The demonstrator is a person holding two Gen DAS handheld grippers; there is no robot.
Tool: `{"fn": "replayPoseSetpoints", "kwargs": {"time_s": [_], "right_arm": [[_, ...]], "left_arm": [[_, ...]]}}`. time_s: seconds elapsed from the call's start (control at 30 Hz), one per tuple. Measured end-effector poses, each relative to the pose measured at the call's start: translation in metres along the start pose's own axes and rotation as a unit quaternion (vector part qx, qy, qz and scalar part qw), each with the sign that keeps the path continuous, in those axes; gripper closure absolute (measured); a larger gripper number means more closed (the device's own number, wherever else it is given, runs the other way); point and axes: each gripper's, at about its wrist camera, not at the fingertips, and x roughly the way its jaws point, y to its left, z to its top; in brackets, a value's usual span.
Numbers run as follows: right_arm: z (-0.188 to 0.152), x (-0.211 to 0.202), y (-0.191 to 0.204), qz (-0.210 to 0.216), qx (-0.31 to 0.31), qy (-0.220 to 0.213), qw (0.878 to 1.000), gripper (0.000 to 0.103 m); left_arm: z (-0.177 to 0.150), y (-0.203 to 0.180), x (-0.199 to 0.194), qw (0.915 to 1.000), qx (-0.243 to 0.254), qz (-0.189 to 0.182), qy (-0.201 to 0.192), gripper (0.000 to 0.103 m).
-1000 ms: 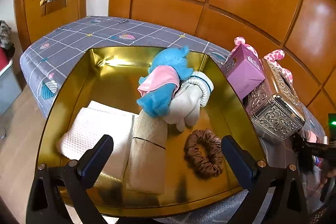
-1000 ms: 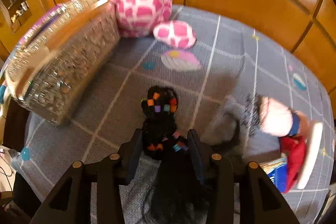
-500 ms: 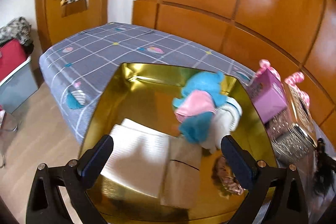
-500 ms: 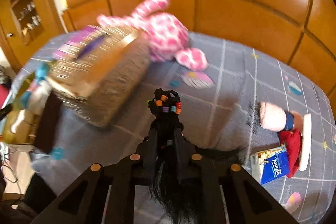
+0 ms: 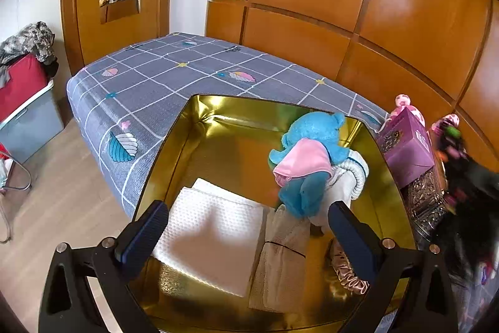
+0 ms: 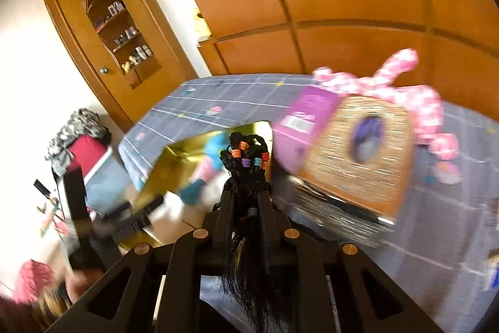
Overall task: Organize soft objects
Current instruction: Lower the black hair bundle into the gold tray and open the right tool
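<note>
My right gripper (image 6: 246, 195) is shut on a black hair piece (image 6: 244, 159) with coloured beads, held up in the air over the bed; its loose strands hang down between the fingers. In the left wrist view this hair piece (image 5: 461, 177) shows as a blur at the right edge. My left gripper (image 5: 246, 227) stands open above the gold tray (image 5: 174, 152). In the tray lie a blue plush toy (image 5: 312, 145) with a pink bib, a white knit glove (image 5: 349, 177), a white folded cloth (image 5: 212, 233), a beige cloth (image 5: 280, 264) and a satin scrunchie (image 5: 346, 273).
A purple box (image 5: 405, 152) and a silver ornate box (image 5: 427, 202) stand right of the tray on the grey checked bedspread (image 5: 156, 83). A pink spotted plush (image 6: 405, 89) lies behind them. Wooden panels back the bed. A grey bin (image 5: 28, 120) with red cloth stands on the floor at left.
My right gripper shut on the black hair piece, lifted it off the bedspread and swung left toward the gold tray. My left gripper shifted slightly over the tray and then held still.
</note>
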Motion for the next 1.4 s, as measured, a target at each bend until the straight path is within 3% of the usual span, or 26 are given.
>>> {"fn": "replayPoseSetpoints", "kwargs": {"time_s": [0.13,0.23,0.37,0.53,0.67,0.93,1.4], "right_arm": [[0.016,0.055,0.013,0.009,0.045,0.013,0.999,0.082],[0.016,0.090,0.016,-0.002,0.046,0.036,0.998,0.080],[0.001,0.104,0.015,-0.019,0.036,0.057,0.998,0.078],[-0.013,0.088,0.017,-0.040,0.000,0.049,0.998,0.077],[-0.019,0.072,0.026,-0.064,-0.039,0.026,0.997,0.071],[-0.031,0.037,0.042,-0.110,-0.108,-0.019,0.988,0.064],[-0.044,0.006,0.023,-0.166,-0.112,-0.052,0.978,0.064]], "left_arm": [[0.000,0.003,0.001,1.0000,-0.006,0.000,0.003,0.000],[0.000,0.002,0.002,1.0000,0.000,0.001,0.001,0.000],[-0.001,0.000,0.003,1.0000,0.001,-0.001,0.003,0.000],[-0.002,-0.007,-0.004,0.9998,0.016,0.008,-0.009,0.000],[-0.003,-0.013,-0.008,0.9992,0.031,0.017,-0.016,0.000],[-0.008,-0.022,-0.011,0.9987,0.046,0.016,-0.012,0.000],[-0.015,-0.040,-0.019,0.9969,0.076,0.008,-0.019,0.000]]}}
